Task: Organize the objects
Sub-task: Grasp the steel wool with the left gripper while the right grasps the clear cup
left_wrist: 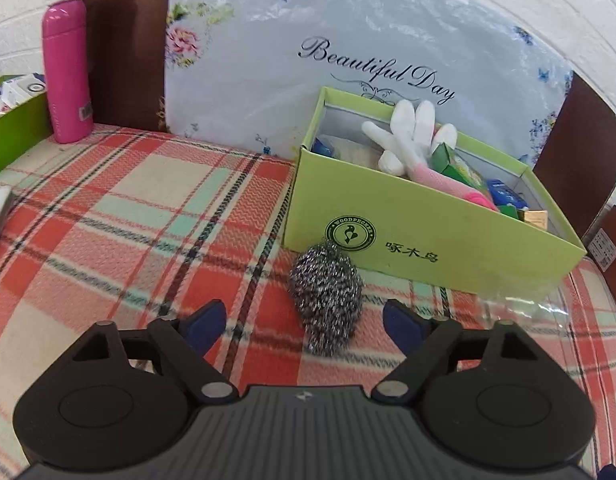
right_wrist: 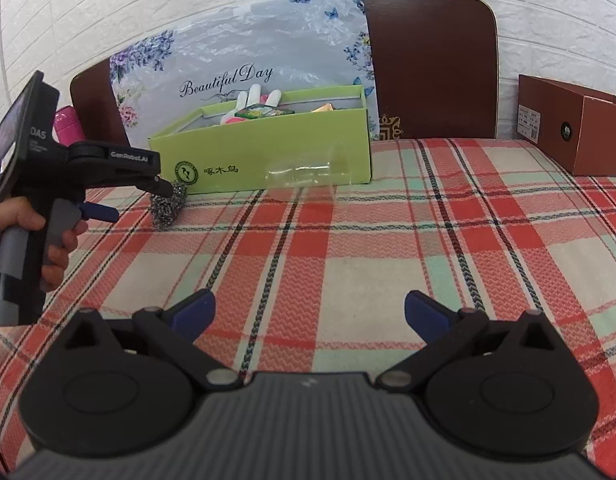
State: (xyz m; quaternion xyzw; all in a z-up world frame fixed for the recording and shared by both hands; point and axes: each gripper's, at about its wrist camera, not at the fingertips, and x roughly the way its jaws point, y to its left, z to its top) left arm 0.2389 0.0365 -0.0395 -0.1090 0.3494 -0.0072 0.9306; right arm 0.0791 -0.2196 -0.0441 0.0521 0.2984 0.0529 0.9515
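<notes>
Heads up: your left gripper (left_wrist: 304,320) is wide open, empty, straddling the silver steel-wool scrubber (left_wrist: 327,299) on the plaid cloth (left_wrist: 128,216) beside the lime-green cardboard box (left_wrist: 427,236). Right gripper (right_wrist: 309,314) also open, empty. Clear plastic cup (right_wrist: 304,172) only legible in right view; box contents partly hidden.

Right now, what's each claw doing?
Left claw: open, empty, around the steel scourer.
Right claw: open, empty, above the tablecloth.

Plaid tablecloth (right_wrist: 347,248), floral "Beautiful Day" board (left_wrist: 308,60), white brick wall (right_wrist: 188,0), brown chair back (right_wrist: 431,64)
</notes>
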